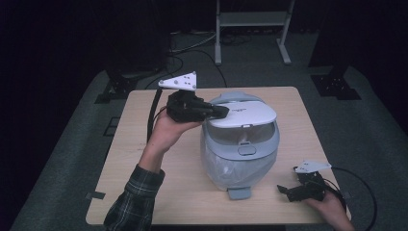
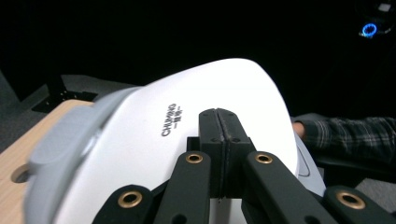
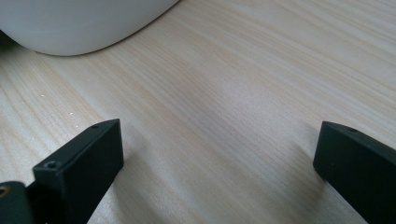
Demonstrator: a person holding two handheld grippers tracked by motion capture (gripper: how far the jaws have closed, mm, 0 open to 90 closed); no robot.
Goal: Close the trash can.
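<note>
A grey pedal bin (image 1: 239, 159) with a white domed lid (image 1: 245, 113) stands at the middle of the wooden table (image 1: 144, 159), its foot pedal (image 1: 239, 193) facing the person's side and a clear liner visible through the front. The left gripper (image 1: 219, 112) lies level against the lid's left edge; in the left gripper view its jaws are clenched tight together with nothing between them, their tips resting on or just above the lid's white surface (image 2: 196, 107). The right gripper (image 1: 284, 190) rests low on the table near the front right corner, well apart from the bin, jaws standing wide and empty over bare wood (image 3: 224, 107). Judged risks: the lid is smooth and curved, so closed tips pressing on it may skid off sideways instead of pushing it down or lifting it. The bin appears light and nothing braces it, so a sideways shove from the left could slide or tip it toward the right edge. Whether the lid is fully seated cannot be told
</note>
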